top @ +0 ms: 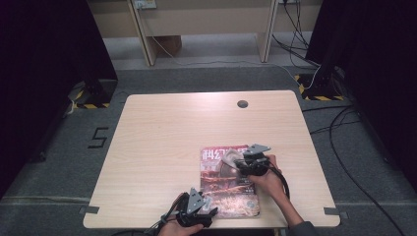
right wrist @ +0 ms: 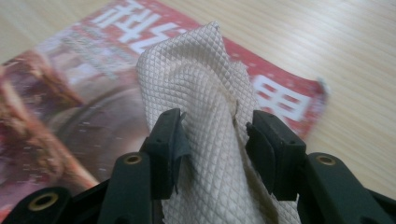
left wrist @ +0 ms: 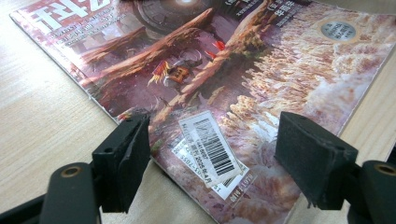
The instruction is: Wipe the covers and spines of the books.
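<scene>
On the near right part of the light wooden table (top: 162,147) lies one magazine (top: 227,189), cover up, its near edge close to the table's front edge and its long sides running roughly front to back. To the left of the magazine the tabletop is bare wood across to the left edge, and the far half is bare too, apart from one small round dark cable hole (top: 242,103) near the far edge. A narrower strip of wood runs between the magazine's right side and the table's right edge.

The right gripper (top: 244,161) sits over the magazine's far right corner, by the red title band. Its two jaws pinch one cream, diamond-textured cloth (right wrist: 205,116), which bunches up between the pads and stands above the cover; the pads press into the fabric on both sides. The cloth's lower folds reach down toward the cover, though actual contact cannot be told.

The left gripper (top: 200,212) rests at the magazine's near left corner, just at the table's front edge. Its jaws stand spread, one over bare wood beside the magazine's side edge, the other over the cover, with nothing between them. One white barcode label (left wrist: 212,147) lies on the cover between the two pads.

Counted: one magazine, one cloth, two grippers, one cable hole.
</scene>
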`<action>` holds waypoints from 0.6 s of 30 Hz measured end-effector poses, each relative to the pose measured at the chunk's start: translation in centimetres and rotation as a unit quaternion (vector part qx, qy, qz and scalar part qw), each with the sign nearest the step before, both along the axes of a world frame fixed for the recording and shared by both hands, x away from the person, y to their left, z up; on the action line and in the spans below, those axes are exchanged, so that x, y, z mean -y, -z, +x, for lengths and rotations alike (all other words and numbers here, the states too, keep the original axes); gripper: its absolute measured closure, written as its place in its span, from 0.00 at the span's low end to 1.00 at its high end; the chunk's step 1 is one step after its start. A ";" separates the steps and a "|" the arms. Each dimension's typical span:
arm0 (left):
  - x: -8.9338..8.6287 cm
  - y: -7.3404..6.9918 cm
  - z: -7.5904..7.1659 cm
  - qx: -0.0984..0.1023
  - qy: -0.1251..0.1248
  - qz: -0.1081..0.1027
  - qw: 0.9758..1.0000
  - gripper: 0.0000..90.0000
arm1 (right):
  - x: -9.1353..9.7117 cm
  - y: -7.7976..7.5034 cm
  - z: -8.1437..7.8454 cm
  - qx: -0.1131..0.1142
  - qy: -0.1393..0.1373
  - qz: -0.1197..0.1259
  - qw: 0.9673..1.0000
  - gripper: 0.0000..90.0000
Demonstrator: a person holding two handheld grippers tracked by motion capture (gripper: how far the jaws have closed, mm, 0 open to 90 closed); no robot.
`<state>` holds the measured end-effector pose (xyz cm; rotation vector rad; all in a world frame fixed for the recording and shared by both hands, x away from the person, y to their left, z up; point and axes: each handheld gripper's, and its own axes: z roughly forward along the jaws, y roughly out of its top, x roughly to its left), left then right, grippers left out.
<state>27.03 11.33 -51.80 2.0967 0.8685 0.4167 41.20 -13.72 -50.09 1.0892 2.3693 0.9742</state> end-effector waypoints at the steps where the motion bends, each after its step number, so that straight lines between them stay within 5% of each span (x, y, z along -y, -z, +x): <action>1: 0.0 0.0 0.0 0.000 -0.001 0.000 1.000 0.28 | 0.5 0.0 0.2 0.001 0.006 -0.001 1.000 0.60; 10: 0.0 0.0 0.0 0.002 0.001 0.002 1.000 0.28 | 1.3 0.0 -0.4 0.003 0.018 -0.001 1.000 0.63; 18: 0.0 0.0 0.0 -0.001 -0.002 -0.001 1.000 0.27 | 0.0 0.0 -3.1 -0.007 -0.034 0.004 0.999 0.63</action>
